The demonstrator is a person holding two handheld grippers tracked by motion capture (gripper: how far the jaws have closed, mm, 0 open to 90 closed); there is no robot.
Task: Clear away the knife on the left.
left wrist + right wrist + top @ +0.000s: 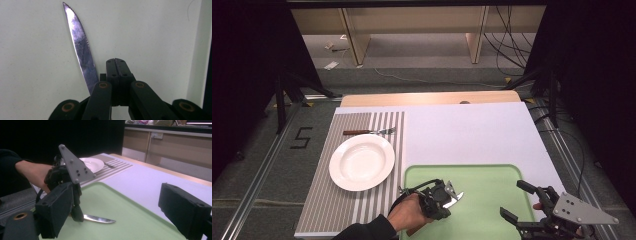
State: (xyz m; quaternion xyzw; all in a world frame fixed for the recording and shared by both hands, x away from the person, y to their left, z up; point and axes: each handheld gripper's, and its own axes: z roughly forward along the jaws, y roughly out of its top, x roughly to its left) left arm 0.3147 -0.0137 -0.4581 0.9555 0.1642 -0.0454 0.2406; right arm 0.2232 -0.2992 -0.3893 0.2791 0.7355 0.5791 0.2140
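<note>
Knife [98, 219] lies on the green tray [492, 175], near its left side, with the blade pointing out over the tray. Left gripper [443, 196] is over the handle end; its 2 jaws are pressed together, and the blade [80, 45] comes out just beside them, so I cannot tell if they pinch it. Right gripper [518, 200] waits at the tray's right edge with jaws apart, holding nothing. Plate [362, 162] and fork [369, 132] rest on the striped mat [322, 200], left of the tray.
</note>
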